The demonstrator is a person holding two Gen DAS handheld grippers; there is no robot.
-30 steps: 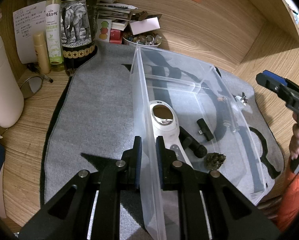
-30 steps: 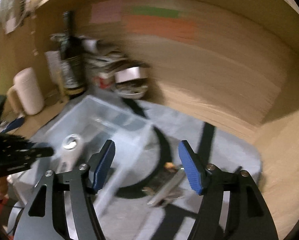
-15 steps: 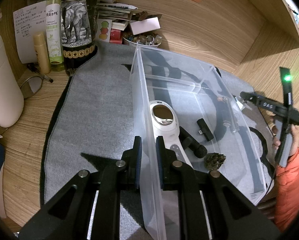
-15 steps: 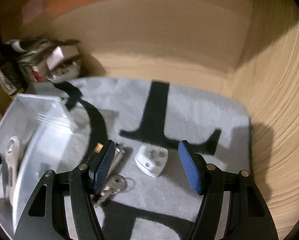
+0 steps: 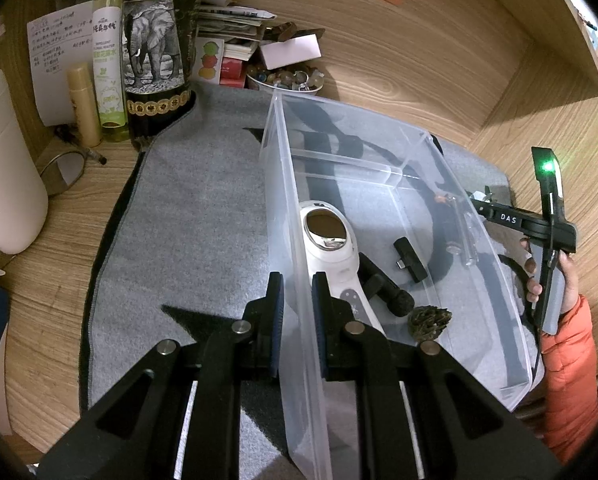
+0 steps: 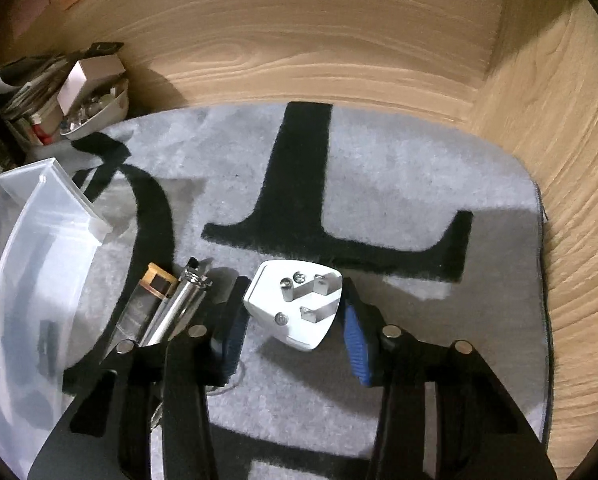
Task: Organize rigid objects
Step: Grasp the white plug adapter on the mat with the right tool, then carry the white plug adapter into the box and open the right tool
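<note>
My left gripper (image 5: 297, 280) is shut on the near left wall of the clear plastic bin (image 5: 283, 184). Inside the bin lie a white handheld device (image 5: 331, 240), a black microphone (image 5: 383, 288), a small black adapter (image 5: 409, 260) and a brown pine cone (image 5: 429, 318). On the grey mat (image 6: 379, 168), right of the bin (image 6: 31, 220), my right gripper (image 6: 295, 294) is closing on a white three-pin plug (image 6: 295, 320), prongs up, with a blue pad against each side. A metal cylinder (image 6: 183, 304) and a clear gold-capped tube (image 6: 151, 292) lie just left of it.
Behind the mat stand an elephant-print can (image 5: 151, 52), a green spray bottle (image 5: 109, 60), a bowl of trinkets (image 5: 287, 78) and stacked papers. A white curved object (image 5: 3, 168) sits far left. Wooden walls enclose the back and right. A hand in an orange sleeve (image 5: 571, 360) holds the right gripper.
The right gripper swung right and down from over the bin to the mat, and its jaws narrowed around the white plug. The left gripper and the bin stayed put.
</note>
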